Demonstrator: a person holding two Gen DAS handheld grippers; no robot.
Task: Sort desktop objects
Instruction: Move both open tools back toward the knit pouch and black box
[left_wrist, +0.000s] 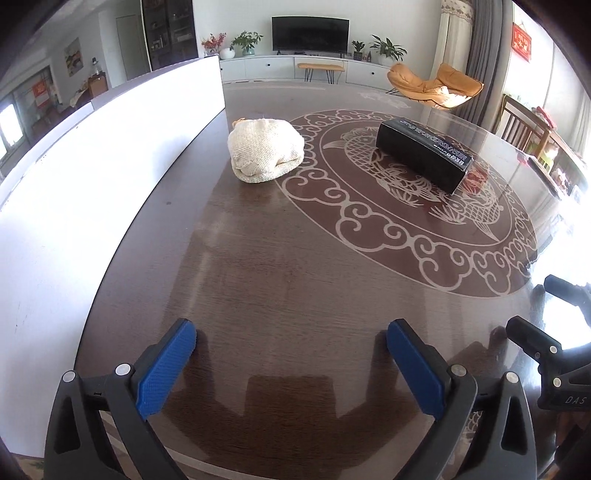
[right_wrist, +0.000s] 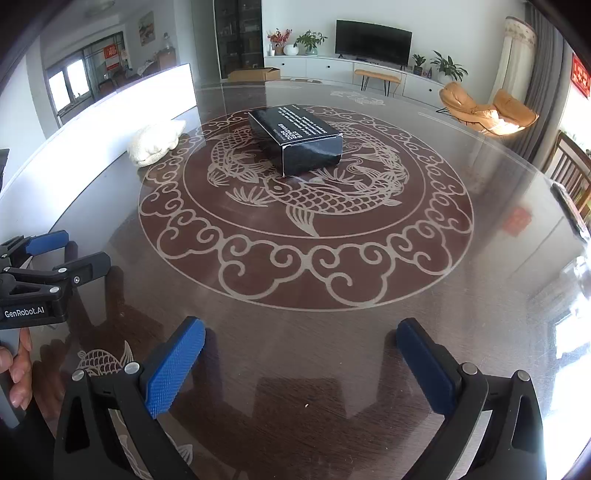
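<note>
A cream knitted pouch lies on the dark round table beside a white board; it also shows in the right wrist view. A black box with white print lies on the fish pattern at the table's middle, and also shows in the right wrist view. My left gripper is open and empty, low over the near table, well short of the pouch. My right gripper is open and empty, near the front edge, facing the box. The left gripper also shows at the left in the right wrist view.
A long white board stands along the table's left side. A wooden chair stands at the far right edge. Small items lie at the right rim. An orange lounge chair and a TV cabinet are beyond the table.
</note>
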